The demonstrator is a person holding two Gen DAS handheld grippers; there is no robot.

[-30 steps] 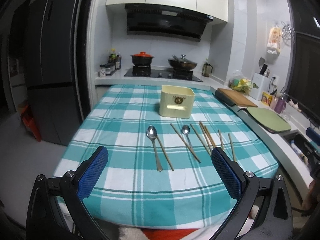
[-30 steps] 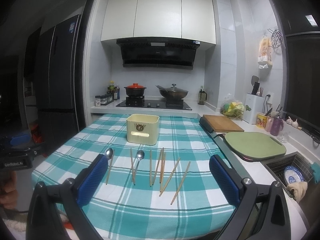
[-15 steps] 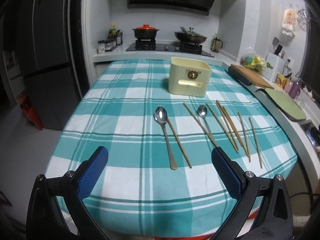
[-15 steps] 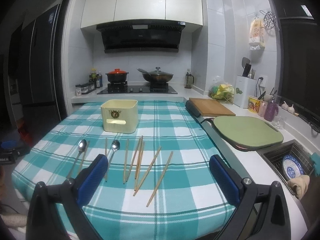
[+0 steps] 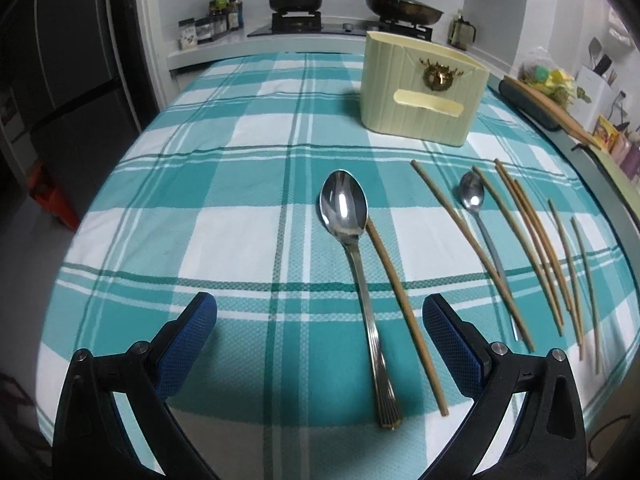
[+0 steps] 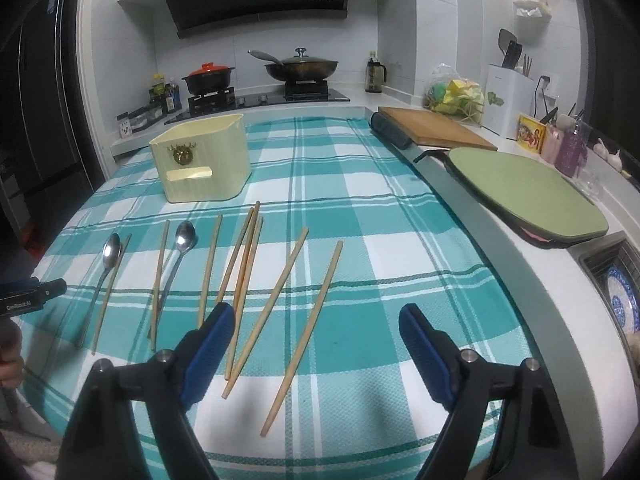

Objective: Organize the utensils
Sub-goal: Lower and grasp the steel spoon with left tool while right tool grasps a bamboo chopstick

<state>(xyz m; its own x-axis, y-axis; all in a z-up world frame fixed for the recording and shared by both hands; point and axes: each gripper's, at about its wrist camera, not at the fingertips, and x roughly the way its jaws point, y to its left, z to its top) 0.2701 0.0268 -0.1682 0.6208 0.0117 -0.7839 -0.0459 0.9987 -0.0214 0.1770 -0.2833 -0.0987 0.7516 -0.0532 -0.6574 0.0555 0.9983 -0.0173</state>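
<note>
A large steel spoon (image 5: 354, 264) lies on the teal checked cloth with one wooden chopstick (image 5: 404, 308) beside it, both between the fingers of my open, empty left gripper (image 5: 320, 322). A small spoon (image 5: 478, 224) and several more chopsticks (image 5: 532, 248) lie to the right. A cream utensil holder (image 5: 420, 92) stands behind them. My right gripper (image 6: 316, 332) is open and empty, low over the rightmost chopsticks (image 6: 304, 324). The right wrist view also shows the holder (image 6: 200, 158), both spoons (image 6: 108, 256) and the left gripper's tip (image 6: 36, 294).
A wooden board (image 6: 436, 128) and a green board (image 6: 524, 192) lie on the counter along the table's right edge. A sink with a plate (image 6: 622, 300) is at the far right. A stove with pots (image 6: 256, 76) stands behind. A dark fridge (image 5: 64, 80) is at the left.
Both grippers have moved forward and down toward the table. The left now frames the large spoon; the right is close over the right-hand chopsticks. Both stay open.
</note>
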